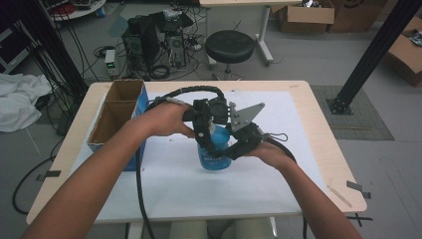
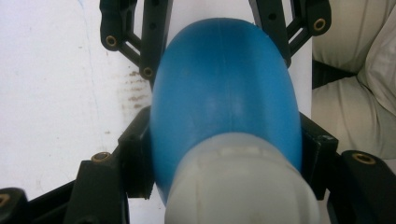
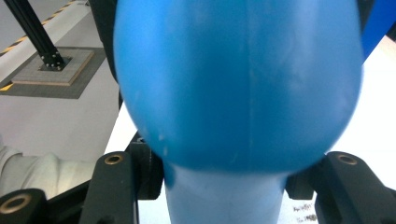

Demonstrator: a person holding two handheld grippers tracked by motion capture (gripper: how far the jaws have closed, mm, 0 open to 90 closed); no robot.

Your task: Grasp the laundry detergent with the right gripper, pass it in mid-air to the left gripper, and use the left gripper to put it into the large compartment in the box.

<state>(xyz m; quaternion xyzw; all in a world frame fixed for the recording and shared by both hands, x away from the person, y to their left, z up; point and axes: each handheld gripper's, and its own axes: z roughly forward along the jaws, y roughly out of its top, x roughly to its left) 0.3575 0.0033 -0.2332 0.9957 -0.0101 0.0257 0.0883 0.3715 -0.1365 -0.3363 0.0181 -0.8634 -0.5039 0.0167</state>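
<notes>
Sitting on the one bench (image 1: 318, 149) I'm counting one blue bottle (image 1: 215, 149), one open cardboard box (image 1: 117, 112) split into two compartments, and two tools: the left tool (image 1: 203, 130) and the right tool (image 1: 238, 143). One black stool (image 1: 230, 46) is standing behind.

The high view looks from above the person's side, forward and down on the counter (image 1: 308, 149), with the floor and a black stool (image 1: 230, 46) behind it. The left gripper view sits very close, looking along its jaws at the blue bottle (image 2: 224, 102) near its pale cap, with the counter below. The right gripper view is also very near and faces the same bottle's round body (image 3: 238, 84). All three views share this bottle (image 1: 215, 149).
</notes>
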